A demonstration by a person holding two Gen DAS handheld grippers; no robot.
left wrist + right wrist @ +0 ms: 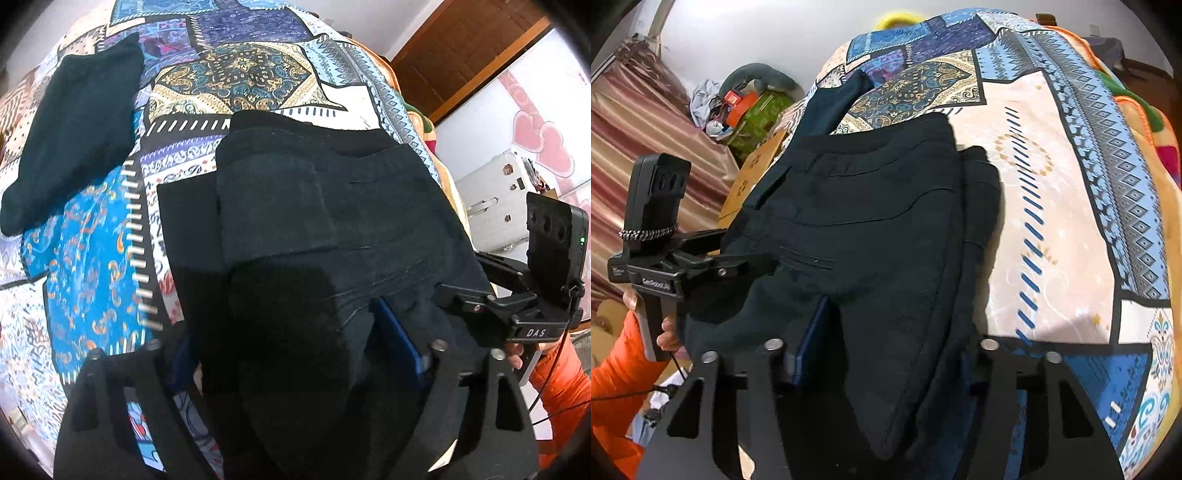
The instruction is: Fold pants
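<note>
place: home bedroom | evidence: patchwork bedspread (258,74), striped curtain (635,147)

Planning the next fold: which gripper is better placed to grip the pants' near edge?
Probably right: the pants bunch between the right gripper jaws. The left gripper straddles cloth too, more widely.

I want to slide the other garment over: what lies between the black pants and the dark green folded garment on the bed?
Only bare patterned patchwork bedspread separates the black pants from the dark green folded garment; the left wrist view shows it.
</note>
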